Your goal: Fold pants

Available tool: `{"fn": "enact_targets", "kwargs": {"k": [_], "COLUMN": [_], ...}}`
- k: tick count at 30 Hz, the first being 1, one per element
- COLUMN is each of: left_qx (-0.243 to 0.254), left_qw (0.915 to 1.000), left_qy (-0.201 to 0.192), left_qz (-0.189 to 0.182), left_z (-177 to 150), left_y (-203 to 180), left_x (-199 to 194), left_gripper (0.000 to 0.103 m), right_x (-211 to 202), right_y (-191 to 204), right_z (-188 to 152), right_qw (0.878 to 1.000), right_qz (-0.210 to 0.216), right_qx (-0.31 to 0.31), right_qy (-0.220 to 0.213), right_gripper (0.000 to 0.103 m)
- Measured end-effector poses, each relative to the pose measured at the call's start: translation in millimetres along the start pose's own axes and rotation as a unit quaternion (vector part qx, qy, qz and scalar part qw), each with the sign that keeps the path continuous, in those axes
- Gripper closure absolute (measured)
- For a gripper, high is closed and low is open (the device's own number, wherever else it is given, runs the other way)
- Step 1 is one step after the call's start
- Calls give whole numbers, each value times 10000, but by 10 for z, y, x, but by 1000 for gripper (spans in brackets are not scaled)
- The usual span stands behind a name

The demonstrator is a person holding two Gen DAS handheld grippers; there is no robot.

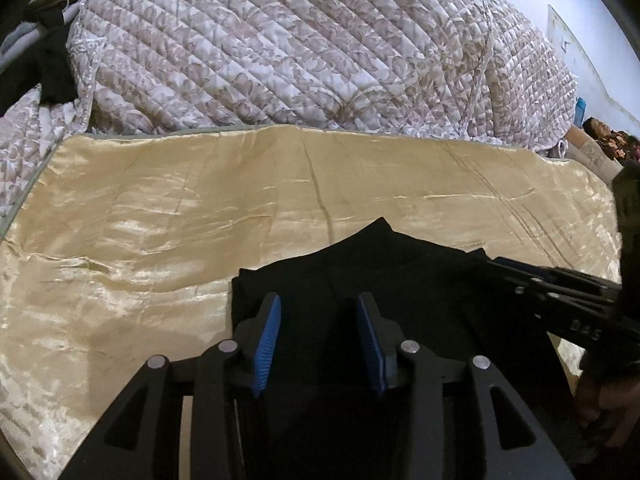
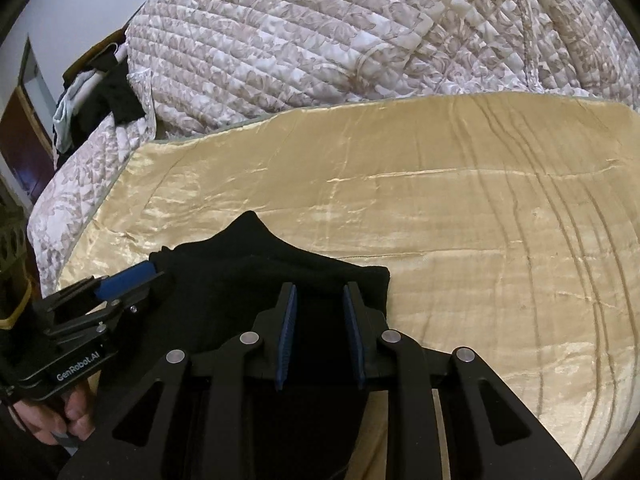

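Right now, through the left wrist view, I am looking along my left gripper (image 1: 319, 340), whose blue-padded fingers are standing apart with nothing pinched between them, hovering just above the black fabric pants (image 1: 400, 280). The pants are lying as a compact dark bundle on the shiny gold satin sheet (image 1: 160, 220), directly ahead of and under the claw, with their left edge just beside the left finger and a peaked corner pointing away from me. The right gripper (image 1: 520, 274) is reaching in from the right side, over the same bundle; from here I cannot tell how it stands.

Through the right wrist view, my right gripper (image 2: 320, 336) is also parted, moderately wide, holding nothing, with the pants (image 2: 240, 280) beneath and ahead. Their right edge is ending just past the right finger, so the bundle's long axis is running across between both claws. The left gripper (image 2: 132, 276) is hovering at the far left corner.

Behind the sheet, a heaped floral quilted bedspread (image 2: 320, 40) is lying well apart. I am judging that nothing is blocking either claw.
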State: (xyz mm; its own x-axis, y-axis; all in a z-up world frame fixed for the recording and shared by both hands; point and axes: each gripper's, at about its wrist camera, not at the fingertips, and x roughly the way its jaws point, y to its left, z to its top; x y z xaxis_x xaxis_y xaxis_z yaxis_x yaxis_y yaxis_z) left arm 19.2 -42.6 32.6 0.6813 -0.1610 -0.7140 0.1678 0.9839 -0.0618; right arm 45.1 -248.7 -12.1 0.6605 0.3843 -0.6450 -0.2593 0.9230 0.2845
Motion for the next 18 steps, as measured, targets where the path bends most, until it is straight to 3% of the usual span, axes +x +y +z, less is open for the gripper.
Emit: {"fn": "enact_targets", "kwargs": {"k": [7,12,15,18], "left_qx": [-7,-183,-241,-277], "left_qw": [10000,9998,9997,9996], "left_qy": [12,52,59,21], "left_qz": [40,-79,-57,-95], "left_z": [-131,-433,-613,-607], "left_y": [29,135,198,272], "left_x": [-248,-486,-543,-599], "left_gripper": [59,57,51,50], "right_x": [-389,-702,-652,-700], "right_y": [125,212,270,343], "right_z": [-174,-469,-700,-762], "right_qw": [9996,9993,9996,9984], "right_qz": [-117,9,49,-106], "right_qx": [-157,-150,-290,-562], "right_qy": [-197,-337,3,-29], "right_gripper": [78,78,78,78]}}
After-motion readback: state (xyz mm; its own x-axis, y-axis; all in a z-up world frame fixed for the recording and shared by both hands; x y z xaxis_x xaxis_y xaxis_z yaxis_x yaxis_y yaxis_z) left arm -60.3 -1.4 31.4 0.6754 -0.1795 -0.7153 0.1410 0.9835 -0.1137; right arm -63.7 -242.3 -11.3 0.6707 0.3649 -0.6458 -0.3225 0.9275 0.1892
